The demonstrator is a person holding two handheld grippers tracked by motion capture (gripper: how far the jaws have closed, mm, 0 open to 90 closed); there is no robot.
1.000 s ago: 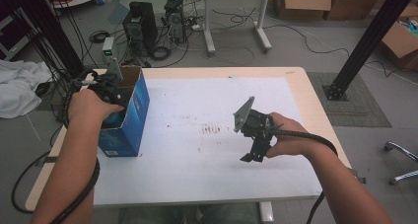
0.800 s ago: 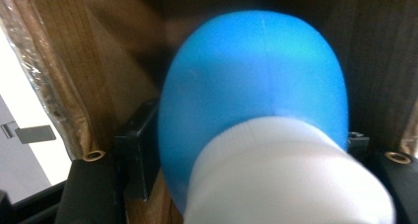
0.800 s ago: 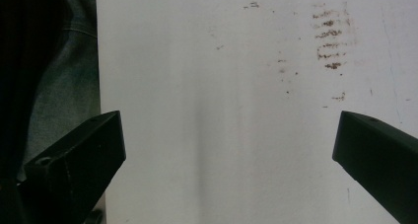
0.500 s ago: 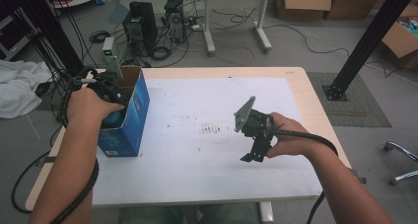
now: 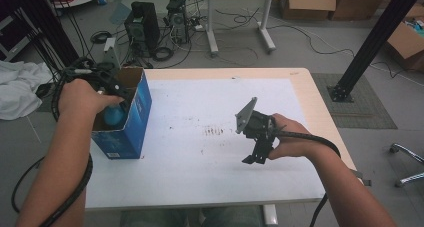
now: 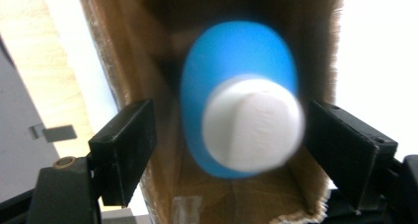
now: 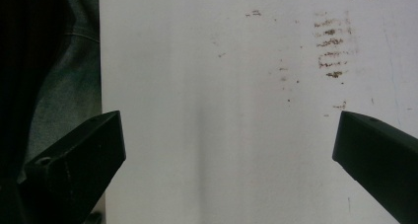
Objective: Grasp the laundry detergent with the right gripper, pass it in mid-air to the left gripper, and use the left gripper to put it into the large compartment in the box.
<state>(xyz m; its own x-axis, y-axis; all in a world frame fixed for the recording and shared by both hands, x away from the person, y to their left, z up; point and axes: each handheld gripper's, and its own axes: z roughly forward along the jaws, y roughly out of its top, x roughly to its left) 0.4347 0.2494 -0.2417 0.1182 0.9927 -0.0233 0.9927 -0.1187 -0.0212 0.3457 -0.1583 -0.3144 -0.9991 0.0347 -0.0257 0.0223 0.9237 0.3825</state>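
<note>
A blue bottle point(image 6: 231, 61) with a white cap point(image 6: 251, 123) stands inside the open blue carton point(image 5: 125, 132), whose inside is brown cardboard point(image 6: 162, 150). My left gripper point(image 6: 229, 135) hangs over the carton's mouth. Its jaws have just been opening, and they stand on either side of the cap with a gap on both sides. In the high view the bottle point(image 5: 114, 116) shows under my left hand and the left gripper point(image 5: 112, 94). My right gripper point(image 5: 254, 157) hovers open over the white table top point(image 5: 200, 152) with nothing between its jaws point(image 7: 229, 135).
Brown smudges point(image 5: 215, 131) mark the middle of the white sheet. The carton stands at the table's left edge point(image 5: 95, 187). Beyond the table, on the floor, are computer towers point(image 5: 142, 22), cables and cardboard boxes point(image 5: 407, 39). A black post point(image 5: 372, 42) rises at the right.
My left hand has lifted a little above the carton, and the blue bottle now shows beneath it. The right gripper has stayed where it was.
</note>
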